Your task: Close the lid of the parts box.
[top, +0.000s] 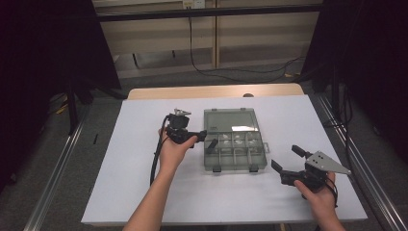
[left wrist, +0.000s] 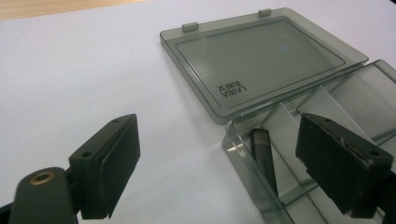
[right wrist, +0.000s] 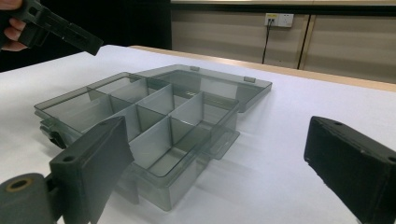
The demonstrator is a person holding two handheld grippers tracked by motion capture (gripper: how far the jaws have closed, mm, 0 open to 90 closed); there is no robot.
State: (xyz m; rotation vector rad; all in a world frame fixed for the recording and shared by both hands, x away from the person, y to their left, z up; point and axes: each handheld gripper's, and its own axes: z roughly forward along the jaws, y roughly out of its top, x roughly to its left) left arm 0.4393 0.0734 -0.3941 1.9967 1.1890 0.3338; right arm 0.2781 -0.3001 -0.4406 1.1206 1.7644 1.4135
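Left tool (top: 201, 135), released, hovers mid-frame over the box (top: 234, 153); a dark stick (left wrist: 264, 156), perhaps, lies inside. Descend squarely. Right tool (top: 287, 159) idles released.

Both forearms are bare, no sleeves. The left gripper (top: 196, 136) is black, trailing a thick black cable (top: 156, 156). The right gripper (top: 285, 161) is black too, topped by a grey three-cornered plate (top: 328, 162). Blocky jaws carry screw holes.

High view overhead; gripper views low, near; all share box (top: 234, 144).
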